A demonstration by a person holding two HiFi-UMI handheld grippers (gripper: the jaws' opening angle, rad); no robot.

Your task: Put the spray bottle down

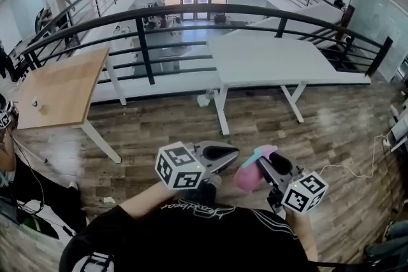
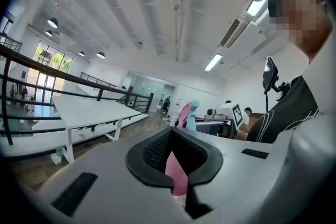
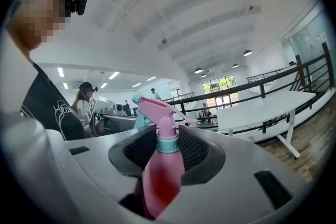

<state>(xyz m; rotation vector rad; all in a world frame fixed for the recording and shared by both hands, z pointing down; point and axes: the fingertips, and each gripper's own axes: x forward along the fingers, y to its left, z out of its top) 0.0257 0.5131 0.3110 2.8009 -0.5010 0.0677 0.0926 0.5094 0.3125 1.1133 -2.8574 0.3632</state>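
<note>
A pink spray bottle (image 1: 250,176) with a teal collar stands upright in my right gripper (image 1: 271,165), low in the head view over the wooden floor. In the right gripper view the bottle (image 3: 160,176) fills the oval between the black pads, which are shut on its body just below the collar. My left gripper (image 1: 220,153) points right, with its tips close beside the bottle. Its jaws meet with nothing held, and the bottle (image 2: 177,173) shows pink through the hole between them, its spray head (image 2: 186,113) rising beyond.
A white table (image 1: 268,60) stands ahead at centre right and a wooden table (image 1: 64,89) at the left, both in front of a black railing (image 1: 191,9). A white cable (image 1: 344,169) lies on the floor at the right. A person (image 1: 56,0) stands far off at the left.
</note>
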